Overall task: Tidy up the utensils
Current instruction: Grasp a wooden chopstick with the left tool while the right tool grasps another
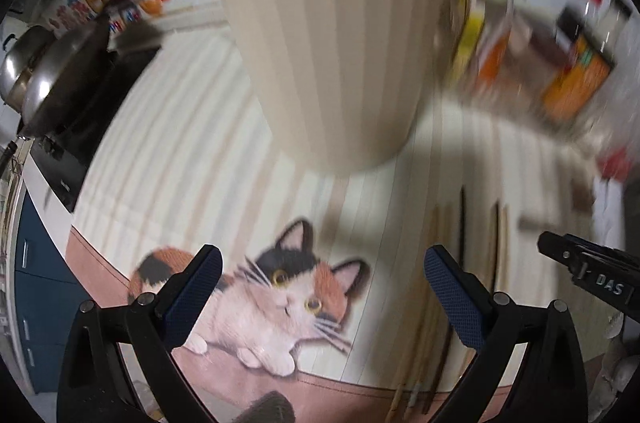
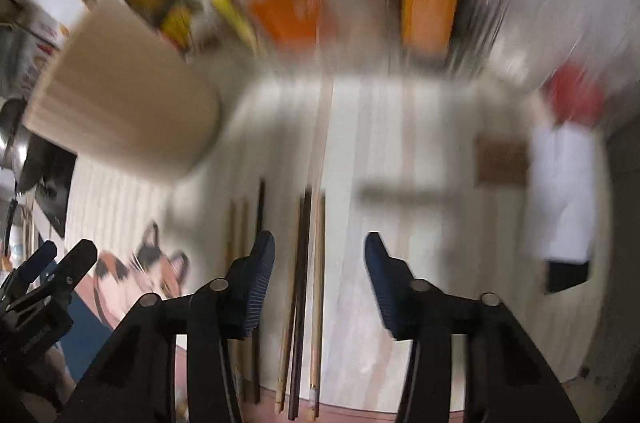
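The chopsticks (image 2: 304, 283) on the counter (image 2: 400, 143) are thin, light, stiff, likely slippery; grasp mid-length. Right gripper (image 2: 320, 277) jaws apart, straddling them; left gripper (image 1: 323, 289) jaws wide apart, empty.

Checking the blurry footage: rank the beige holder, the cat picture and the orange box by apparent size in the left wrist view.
1. beige holder, though nearness inflates it
2. cat picture
3. orange box, farther away and blurred
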`<state>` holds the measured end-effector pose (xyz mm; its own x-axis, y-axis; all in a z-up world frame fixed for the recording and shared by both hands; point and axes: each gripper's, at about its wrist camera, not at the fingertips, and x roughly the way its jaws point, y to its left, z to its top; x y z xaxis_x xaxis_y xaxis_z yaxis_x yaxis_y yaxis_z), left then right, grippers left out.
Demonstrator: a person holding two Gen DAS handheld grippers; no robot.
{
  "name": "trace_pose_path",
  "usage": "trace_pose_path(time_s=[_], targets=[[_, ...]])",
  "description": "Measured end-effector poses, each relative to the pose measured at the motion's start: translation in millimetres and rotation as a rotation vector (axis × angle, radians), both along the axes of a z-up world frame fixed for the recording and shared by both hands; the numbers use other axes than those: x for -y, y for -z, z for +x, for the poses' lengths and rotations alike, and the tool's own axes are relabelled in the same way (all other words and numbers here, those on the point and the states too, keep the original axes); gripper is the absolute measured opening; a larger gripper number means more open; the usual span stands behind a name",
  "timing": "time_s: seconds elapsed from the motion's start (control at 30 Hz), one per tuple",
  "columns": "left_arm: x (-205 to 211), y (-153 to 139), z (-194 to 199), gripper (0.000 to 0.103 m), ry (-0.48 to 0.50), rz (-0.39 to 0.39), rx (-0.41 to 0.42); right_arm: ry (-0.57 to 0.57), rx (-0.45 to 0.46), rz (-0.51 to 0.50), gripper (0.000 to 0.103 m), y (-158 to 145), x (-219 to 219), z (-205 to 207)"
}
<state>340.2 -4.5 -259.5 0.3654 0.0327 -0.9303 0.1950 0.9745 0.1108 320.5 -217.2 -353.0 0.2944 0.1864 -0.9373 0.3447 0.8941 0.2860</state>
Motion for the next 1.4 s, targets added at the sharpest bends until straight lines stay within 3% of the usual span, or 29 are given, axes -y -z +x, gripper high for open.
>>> trace_pose_path(time_s=[0.03,0.17,0.23,0.37,0.43,0.53,0.73,0.77,0.83,0.87,0.93,1.17,1.4], targets=[[0,5,-1,0.103,0.002,0.011,-0.01,-0.013,-0.024,0.007,0.037,9,-4,2],[3,30,-6,0.103,0.019,0.041,-0.06,-0.049,-0.098,0.009,0.035,38,-17,9],[4,37,-7,0.103,0.023,0.043,-0.077,-0.053,-0.127,-0.014,0.029,48,-19,6],[11,48,-7,0.102,0.052,0.019,-0.107,-0.08,-0.107,-0.058,0.015,48,-27,1],[21,54,-7,0.095,0.087,0.0,-0.13,-0.083,-0.113,-0.095,0.005,46,-28,-1],[36,63,-6,0.09,0.133,-0.007,-0.153,-0.051,-0.129,-0.111,0.005,47,-18,-8],[65,81,-4,0.053,0.216,0.002,-0.186,0.012,-0.152,-0.066,0.005,51,15,-28],[70,86,-4,0.037,0.23,0.016,-0.193,0.017,-0.152,-0.057,0.005,52,17,-32],[71,90,-5,0.026,0.24,-0.01,-0.204,0.034,-0.154,-0.031,0.005,54,23,-36],[71,90,-5,0.013,0.237,-0.007,-0.201,0.039,-0.157,-0.015,0.005,56,24,-38],[68,91,-5,0.007,0.232,-0.026,-0.205,0.052,-0.171,-0.003,0.006,57,31,-39],[19,94,2,0.004,0.132,-0.064,-0.238,-0.008,-0.179,-0.068,0.007,54,28,-42],[-10,98,8,0.007,0.09,-0.126,-0.296,-0.096,-0.235,-0.029,0.007,61,2,-26]])
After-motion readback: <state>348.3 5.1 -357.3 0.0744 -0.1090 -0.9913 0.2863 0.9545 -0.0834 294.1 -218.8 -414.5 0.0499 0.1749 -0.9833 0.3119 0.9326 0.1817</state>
